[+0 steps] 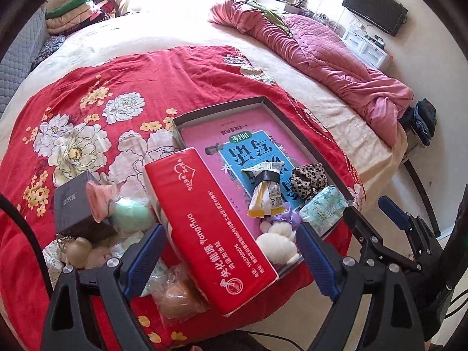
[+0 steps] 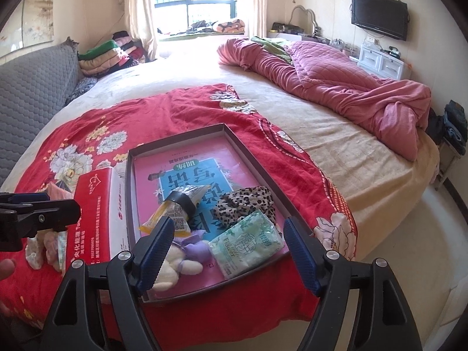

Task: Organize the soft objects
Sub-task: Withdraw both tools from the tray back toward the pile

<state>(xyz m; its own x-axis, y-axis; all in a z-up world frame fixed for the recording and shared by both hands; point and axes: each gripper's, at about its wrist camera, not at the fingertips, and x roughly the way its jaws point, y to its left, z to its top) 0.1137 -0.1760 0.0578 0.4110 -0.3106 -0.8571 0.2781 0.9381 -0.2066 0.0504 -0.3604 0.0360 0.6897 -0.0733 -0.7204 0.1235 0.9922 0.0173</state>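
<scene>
in the left wrist view the left gripper hangs above the near edge of a bed, its blue-padded fingers spread wide with nothing pinched between them. below the gap lies a red tissue pack, resting partly over the left wall of a shallow grey tray that sits on a red floral blanket. inside the tray are a pink and blue book, a yellow snack packet, a leopard-print scrunchie, a pale green tissue packet, a white plush piece and a small purple soft item. left of the red pack, on the blanket, sit a dark grey box, a pink soft piece, a mint green ball and a bagged brownish round item. the right gripper shows at the right, its fingers apart and empty.

in the right wrist view the right gripper hovers over the near end of the tray, fingers wide apart, gripping nothing. the green tissue packet lies between them in the picture, the scrunchie just behind it, the snack packet to its left, and the plush piece and purple item by the left finger. the red pack stands along the tray's left side. the left gripper enters from the left edge; from here i cannot tell its opening.
</scene>
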